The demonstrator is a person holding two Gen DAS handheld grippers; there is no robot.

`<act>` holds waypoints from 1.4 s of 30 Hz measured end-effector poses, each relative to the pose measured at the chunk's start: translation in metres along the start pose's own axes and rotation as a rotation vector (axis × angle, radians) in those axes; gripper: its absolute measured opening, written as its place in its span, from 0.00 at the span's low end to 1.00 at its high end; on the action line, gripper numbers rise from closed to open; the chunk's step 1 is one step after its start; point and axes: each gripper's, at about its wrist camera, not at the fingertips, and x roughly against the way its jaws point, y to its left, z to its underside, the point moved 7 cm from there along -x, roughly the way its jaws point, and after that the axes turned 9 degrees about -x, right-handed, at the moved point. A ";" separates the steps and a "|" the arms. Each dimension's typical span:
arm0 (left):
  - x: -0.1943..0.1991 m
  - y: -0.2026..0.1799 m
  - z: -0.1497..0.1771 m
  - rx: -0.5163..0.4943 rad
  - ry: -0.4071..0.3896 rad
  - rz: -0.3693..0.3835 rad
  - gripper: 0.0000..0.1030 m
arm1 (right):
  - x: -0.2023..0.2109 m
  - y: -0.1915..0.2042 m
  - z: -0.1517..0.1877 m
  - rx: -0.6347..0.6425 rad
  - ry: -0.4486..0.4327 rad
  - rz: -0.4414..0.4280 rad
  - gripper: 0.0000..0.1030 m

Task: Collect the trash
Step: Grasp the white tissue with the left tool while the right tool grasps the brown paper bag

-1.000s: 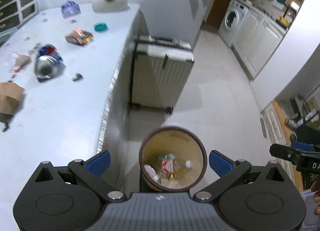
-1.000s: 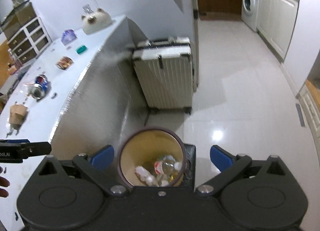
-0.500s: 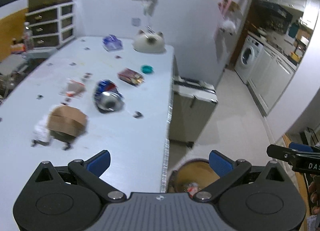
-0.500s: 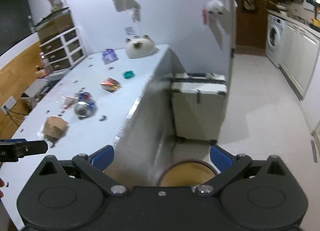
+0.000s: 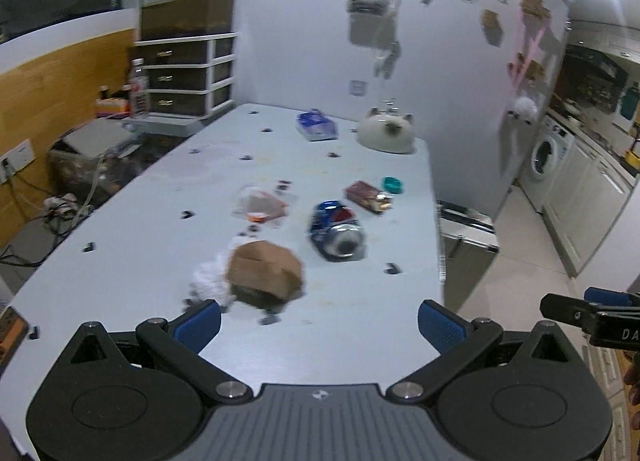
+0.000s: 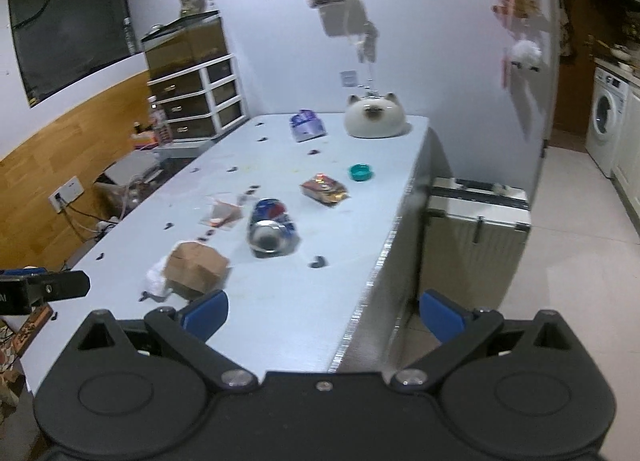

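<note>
Trash lies on the white table [image 5: 132,245]: a crumpled brown paper bag [image 5: 264,271] [image 6: 196,271] with white tissue [image 5: 208,277] beside it, a crushed blue can [image 5: 336,231] [image 6: 272,229], a clear wrapper [image 5: 260,205] [image 6: 222,213], a red snack packet [image 5: 368,195] [image 6: 324,189] and a teal cap [image 5: 392,184] [image 6: 361,172]. My left gripper [image 5: 319,325] is open and empty, above the table's near end, just short of the bag. My right gripper [image 6: 324,311] is open and empty, over the table's right edge.
A white cat-shaped pot [image 5: 386,135] [image 6: 374,119] and a blue tissue pack [image 5: 318,129] [image 6: 306,129] sit at the far end. A silver suitcase [image 6: 476,237] stands on the floor right of the table. Drawers [image 6: 196,101] stand at the far left. Small dark scraps dot the table.
Both grippers have swung up from over the floor bin to face along the table. The bin has left both views. Both stay open and empty.
</note>
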 end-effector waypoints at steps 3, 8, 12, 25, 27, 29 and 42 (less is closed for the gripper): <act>-0.001 0.022 0.003 0.019 0.003 -0.027 1.00 | -0.013 0.021 0.002 0.017 0.007 -0.021 1.00; -0.016 0.048 0.003 0.061 0.019 -0.058 1.00 | -0.040 0.047 -0.004 0.061 0.035 -0.060 1.00; -0.037 0.060 -0.001 0.087 0.033 -0.070 1.00 | -0.066 0.063 -0.018 0.108 0.034 -0.112 1.00; -0.116 0.083 -0.033 0.131 0.104 -0.085 1.00 | -0.206 0.125 -0.025 0.509 0.175 -0.410 1.00; -0.129 0.088 -0.036 0.141 0.115 -0.082 1.00 | -0.224 0.134 -0.019 0.573 0.190 -0.441 1.00; -0.141 0.093 -0.039 0.157 0.123 -0.073 1.00 | -0.241 0.144 -0.012 0.628 0.207 -0.471 1.00; -0.197 0.127 -0.035 0.232 0.157 -0.009 0.98 | -0.317 0.185 0.033 0.777 0.380 -0.548 0.97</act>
